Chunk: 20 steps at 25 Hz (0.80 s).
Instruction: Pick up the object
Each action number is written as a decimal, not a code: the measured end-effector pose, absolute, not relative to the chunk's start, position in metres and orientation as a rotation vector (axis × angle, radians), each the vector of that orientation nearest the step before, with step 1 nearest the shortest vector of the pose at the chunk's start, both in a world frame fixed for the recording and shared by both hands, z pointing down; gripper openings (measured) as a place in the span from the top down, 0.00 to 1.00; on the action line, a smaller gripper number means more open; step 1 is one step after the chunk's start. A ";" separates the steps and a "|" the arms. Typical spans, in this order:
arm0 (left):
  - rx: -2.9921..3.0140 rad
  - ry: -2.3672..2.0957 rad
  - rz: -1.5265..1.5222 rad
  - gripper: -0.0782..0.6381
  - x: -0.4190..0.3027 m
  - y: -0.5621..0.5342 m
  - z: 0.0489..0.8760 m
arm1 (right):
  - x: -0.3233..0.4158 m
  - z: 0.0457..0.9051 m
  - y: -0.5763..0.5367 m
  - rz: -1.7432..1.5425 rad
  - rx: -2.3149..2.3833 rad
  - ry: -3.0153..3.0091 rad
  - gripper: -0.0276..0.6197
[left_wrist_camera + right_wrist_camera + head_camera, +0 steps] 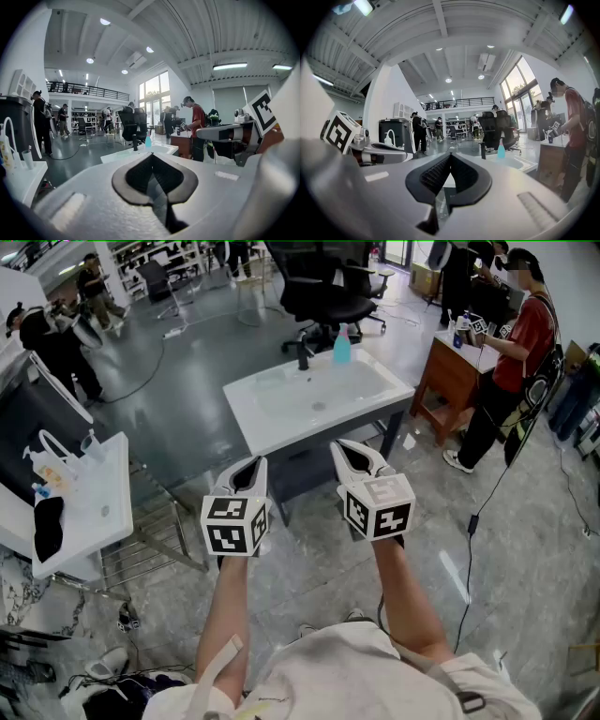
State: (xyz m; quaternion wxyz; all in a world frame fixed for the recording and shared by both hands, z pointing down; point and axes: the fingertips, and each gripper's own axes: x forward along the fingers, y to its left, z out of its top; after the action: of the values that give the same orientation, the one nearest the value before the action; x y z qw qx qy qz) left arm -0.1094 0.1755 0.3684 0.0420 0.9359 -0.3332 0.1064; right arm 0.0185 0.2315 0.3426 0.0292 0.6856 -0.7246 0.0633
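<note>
Claws first: left grey two-jaw gripper (248,470) shut tight, nothing between the tips. Same for the right grey two-jaw gripper (356,457), shut and empty. Held side by side above the shiny grey floor (525,549), pointing at the white sink-top table (272,427) ahead, but well short of it.

Probably after the small blue see-through bottle (342,347). Standing upright at the back rim of that table, just beside the black tap (303,354), well apart from both claws.

What could go wrong:
- Reaching the bottle with tips shut would only poke it, so it could tip over or slide off the back edge. Need to open up first.
- Coming in from the left could bump the tap, with so little room between the two.
- Squeezing too high on a light bottle might make it lean or slip out.

Counted: two grippers, one blue bottle, one black tap, one white sink-top table, one black office chair (323,282) behind it – and one person in a red shirt (525,334) at the brown wooden desk (455,371) on the right.
</note>
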 end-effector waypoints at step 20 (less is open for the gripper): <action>2.856 -1.061 0.340 0.89 -0.117 0.106 0.385 | 0.021 0.362 0.164 0.176 2.104 -2.230 0.90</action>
State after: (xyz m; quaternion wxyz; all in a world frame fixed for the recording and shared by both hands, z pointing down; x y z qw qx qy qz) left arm -0.1172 0.1058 0.3852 0.0380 0.9309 -0.3460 0.1109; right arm 0.0210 0.1642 0.3619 0.0354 0.6848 -0.7256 0.0574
